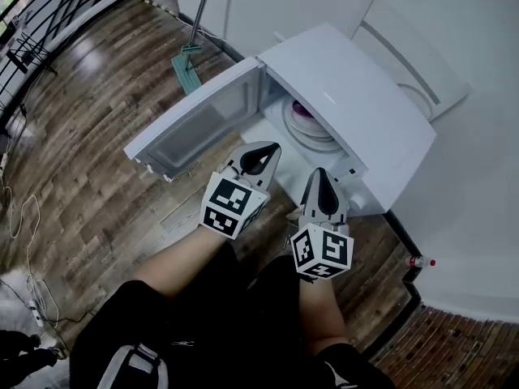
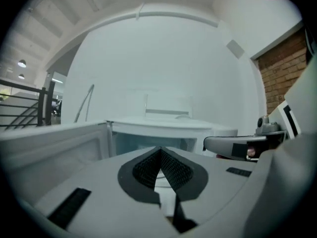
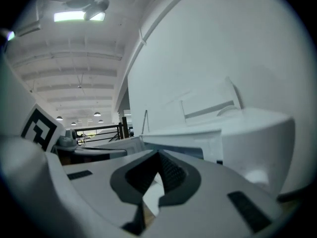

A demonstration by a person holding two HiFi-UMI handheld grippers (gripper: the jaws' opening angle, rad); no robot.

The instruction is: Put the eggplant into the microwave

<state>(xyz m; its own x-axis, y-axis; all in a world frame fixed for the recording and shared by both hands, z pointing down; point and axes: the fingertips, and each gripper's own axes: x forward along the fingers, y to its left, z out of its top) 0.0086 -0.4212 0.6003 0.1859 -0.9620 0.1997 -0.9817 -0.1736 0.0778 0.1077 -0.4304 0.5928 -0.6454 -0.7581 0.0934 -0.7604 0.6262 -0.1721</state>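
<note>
A white microwave [image 1: 369,104] stands with its door [image 1: 195,124] swung wide to the left. Inside, a purple eggplant [image 1: 301,109] lies on a white plate [image 1: 315,140]. My left gripper [image 1: 271,147] hangs just in front of the opening, below the door's hinge side, shut with nothing in it. My right gripper [image 1: 321,171] is beside it, near the cavity's front edge, also shut and empty. In the left gripper view the jaws [image 2: 160,150] meet in front of the microwave [image 2: 158,128]. In the right gripper view the jaws [image 3: 158,154] meet too.
A mop [image 1: 191,51] leans on the white wall behind the door. A white chair-like frame [image 1: 409,51] stands behind the microwave. A red-capped bottle [image 1: 419,262] lies at the right by the brick strip. Cables [image 1: 23,217] trail over the wooden floor at the left.
</note>
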